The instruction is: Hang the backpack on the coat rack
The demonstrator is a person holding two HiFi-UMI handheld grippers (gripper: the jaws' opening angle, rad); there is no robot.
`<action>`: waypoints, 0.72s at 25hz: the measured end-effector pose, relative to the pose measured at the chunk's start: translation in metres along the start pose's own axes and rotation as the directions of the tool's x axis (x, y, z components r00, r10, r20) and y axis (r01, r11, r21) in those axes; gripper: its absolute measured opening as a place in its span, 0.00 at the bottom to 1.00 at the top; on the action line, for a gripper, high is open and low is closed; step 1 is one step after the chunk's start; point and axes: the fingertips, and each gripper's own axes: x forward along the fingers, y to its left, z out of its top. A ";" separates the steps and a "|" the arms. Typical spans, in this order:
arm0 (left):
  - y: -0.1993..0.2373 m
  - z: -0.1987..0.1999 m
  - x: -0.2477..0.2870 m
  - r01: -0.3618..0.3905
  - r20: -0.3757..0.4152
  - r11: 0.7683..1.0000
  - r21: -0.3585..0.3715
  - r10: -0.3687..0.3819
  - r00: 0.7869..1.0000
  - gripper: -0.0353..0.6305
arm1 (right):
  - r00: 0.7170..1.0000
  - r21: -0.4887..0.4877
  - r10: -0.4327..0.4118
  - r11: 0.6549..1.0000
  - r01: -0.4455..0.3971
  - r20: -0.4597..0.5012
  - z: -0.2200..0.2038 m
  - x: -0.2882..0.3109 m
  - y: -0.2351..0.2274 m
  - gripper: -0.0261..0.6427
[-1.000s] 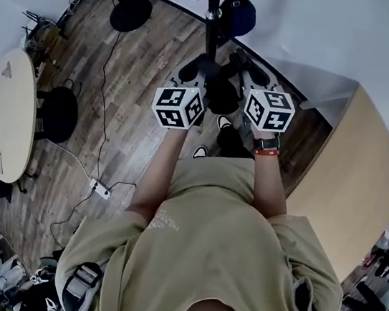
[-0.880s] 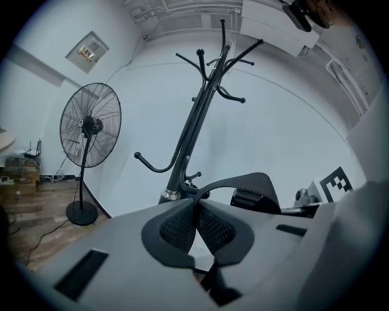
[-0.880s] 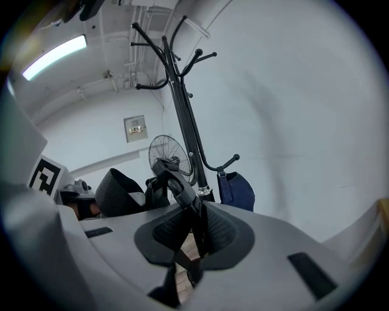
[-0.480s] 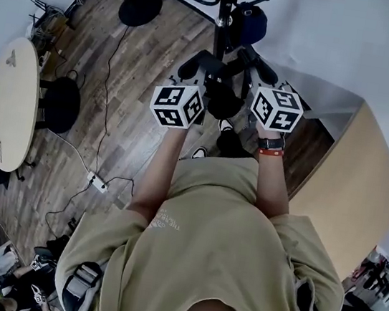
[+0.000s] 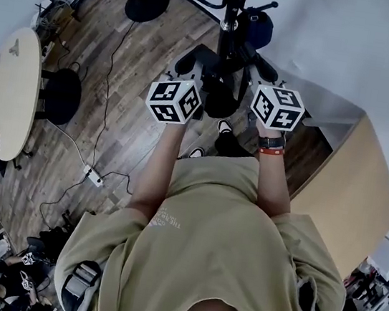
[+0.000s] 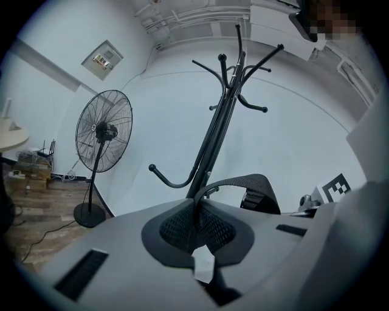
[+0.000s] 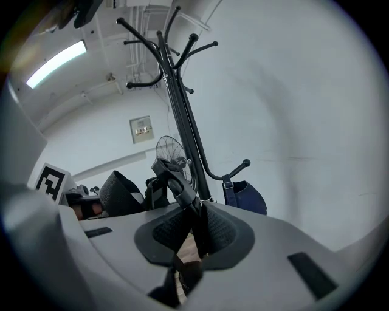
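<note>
Backpack (image 5: pixel 221 97) held up close before coat rack (image 5: pixel 233 5).
Clenched on its straps (image 6: pixel 243 181): left tool (image 6: pixel 197 234), right tool (image 7: pixel 196 234).

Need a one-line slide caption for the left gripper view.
Left gripper shut on the backpack strap, coat rack straight ahead, fan at left.

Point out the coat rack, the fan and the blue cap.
coat rack (image 6: pixel 210 143), left gripper view, on its pole.
fan (image 6: pixel 104 130), left gripper view, on its hub.
cap (image 7: pixel 246 197), right gripper view, on its crown.
</note>
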 end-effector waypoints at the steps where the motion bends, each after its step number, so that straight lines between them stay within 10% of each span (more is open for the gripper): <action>1: 0.000 0.000 0.001 -0.002 0.003 1.000 -0.001 0.002 1.000 0.09 | 1.000 -0.001 0.004 1.000 -0.004 0.000 0.001 0.001 -0.001 0.13; 18: 0.015 0.014 0.023 -0.039 0.027 0.999 -0.024 0.040 0.999 0.09 | 0.999 0.035 0.013 0.999 -0.015 0.044 0.027 0.014 -0.027 0.13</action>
